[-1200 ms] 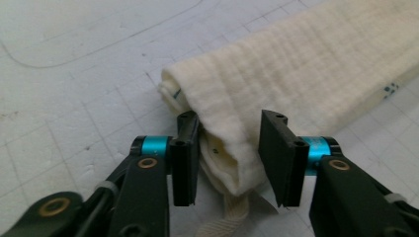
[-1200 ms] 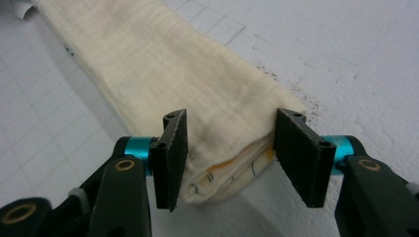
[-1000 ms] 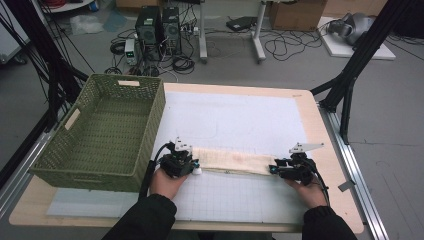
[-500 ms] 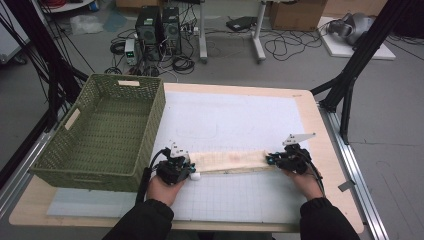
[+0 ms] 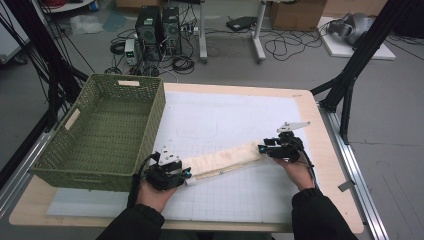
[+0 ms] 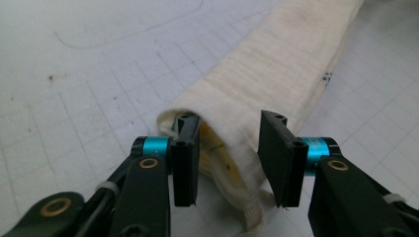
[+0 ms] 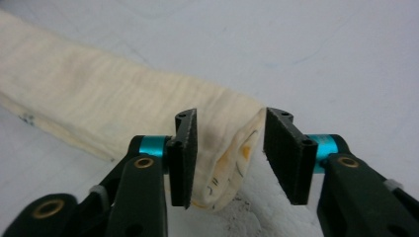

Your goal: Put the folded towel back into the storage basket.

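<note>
Both grippers' jaws have just been opening. The left gripper (image 5: 186,173) and right gripper (image 5: 262,148) stand with fingers (image 6: 185,148) apart around the folded cloth (image 5: 225,159) ends; back straight off, snagging nothing, toward six o'clock.

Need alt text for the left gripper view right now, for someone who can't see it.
The left gripper stands open around the near end of a folded cream cloth, its jaws having just been opening and no longer pressing it. The cloth stretches away as a long strip across the white gridded mat, with yellow print showing inside the fold.
</note>
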